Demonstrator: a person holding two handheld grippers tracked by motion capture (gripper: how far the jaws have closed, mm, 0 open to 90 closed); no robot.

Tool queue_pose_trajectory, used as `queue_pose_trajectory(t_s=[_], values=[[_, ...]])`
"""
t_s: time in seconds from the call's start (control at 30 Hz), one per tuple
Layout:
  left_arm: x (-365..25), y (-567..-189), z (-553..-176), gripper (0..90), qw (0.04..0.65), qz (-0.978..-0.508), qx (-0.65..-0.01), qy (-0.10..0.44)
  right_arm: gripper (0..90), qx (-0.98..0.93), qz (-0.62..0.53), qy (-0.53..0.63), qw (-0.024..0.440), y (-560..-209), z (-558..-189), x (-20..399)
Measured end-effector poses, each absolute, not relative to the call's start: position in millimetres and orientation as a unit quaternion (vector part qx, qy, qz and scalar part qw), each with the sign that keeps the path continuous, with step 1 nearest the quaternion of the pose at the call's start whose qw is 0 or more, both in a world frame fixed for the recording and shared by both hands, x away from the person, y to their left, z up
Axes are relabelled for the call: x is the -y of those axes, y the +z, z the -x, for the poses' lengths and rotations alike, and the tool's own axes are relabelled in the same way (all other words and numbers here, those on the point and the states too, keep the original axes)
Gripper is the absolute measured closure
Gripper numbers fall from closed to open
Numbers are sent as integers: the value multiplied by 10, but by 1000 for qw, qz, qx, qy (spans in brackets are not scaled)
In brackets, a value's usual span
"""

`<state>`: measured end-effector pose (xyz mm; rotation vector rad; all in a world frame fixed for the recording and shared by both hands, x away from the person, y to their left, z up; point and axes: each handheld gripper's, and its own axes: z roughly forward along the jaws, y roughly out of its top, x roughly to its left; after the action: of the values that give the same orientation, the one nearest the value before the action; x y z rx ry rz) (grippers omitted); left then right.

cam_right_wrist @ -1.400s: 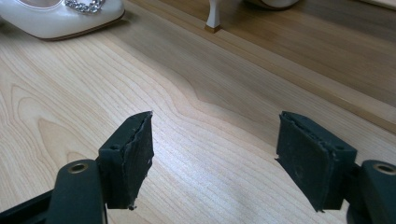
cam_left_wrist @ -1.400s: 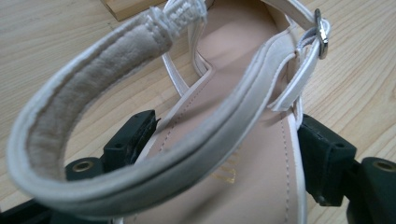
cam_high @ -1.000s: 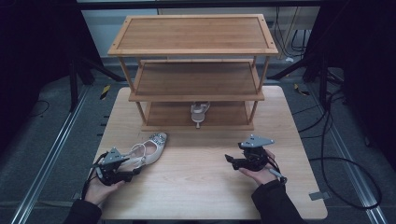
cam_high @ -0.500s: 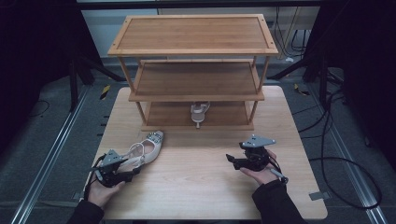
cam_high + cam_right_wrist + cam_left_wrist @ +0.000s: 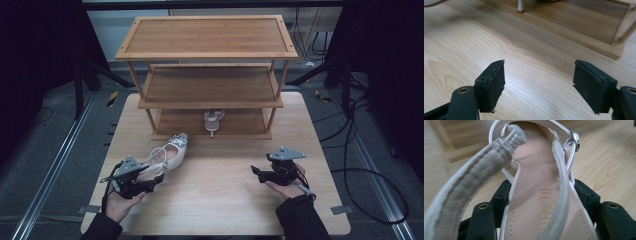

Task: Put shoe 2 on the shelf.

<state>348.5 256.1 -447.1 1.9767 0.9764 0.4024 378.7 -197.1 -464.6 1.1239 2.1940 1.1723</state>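
Apparently left claw (image 5: 155, 179) clenched on white sandal (image 5: 167, 155), right claw (image 5: 256, 172) released, spread wider.

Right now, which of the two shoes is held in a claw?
The pale strappy shoe at the table's front left, clamped by its heel end in the left claw. The other shoe stands untouched on the rack's bottom shelf.

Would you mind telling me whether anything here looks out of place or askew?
One pale shoe stands on the rack's bottom shelf, while its mate, the sandal, sits slantwise in front of the rack, clamped at the heel by the left gripper. Nothing looks damaged.
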Motion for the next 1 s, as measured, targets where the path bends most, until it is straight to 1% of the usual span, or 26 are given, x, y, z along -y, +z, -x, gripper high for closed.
queue_pose_trajectory(t_s=[0.1, 0.27, 0.33, 0.53, 0.7, 1.0], values=[[-2364, -4424, -3515, 407, 437, -799, -382, 158, 239, -780, -410, 422, 214, -4658, -3757, 2056], [-2043, -4364, -3570, 407, 439, -808, -362, 153, 231, -775, -426, 414, 215, -4723, -3717, 2182], [-1924, -4346, -3606, 407, 437, -812, -355, 153, 230, -775, -427, 410, 223, -4719, -3711, 2205], [-1601, -4322, -3730, 407, 441, -814, -347, 152, 214, -777, -428, 402, 228, -4737, -3723, 2212], [-1338, -4328, -3896, 407, 429, -814, -356, 161, 207, -777, -429, 395, 238, -4763, -3719, 2246], [-828, -4435, -4174, 407, 417, -810, -370, 181, 201, -773, -440, 391, 237, -4852, -3727, 2306]])
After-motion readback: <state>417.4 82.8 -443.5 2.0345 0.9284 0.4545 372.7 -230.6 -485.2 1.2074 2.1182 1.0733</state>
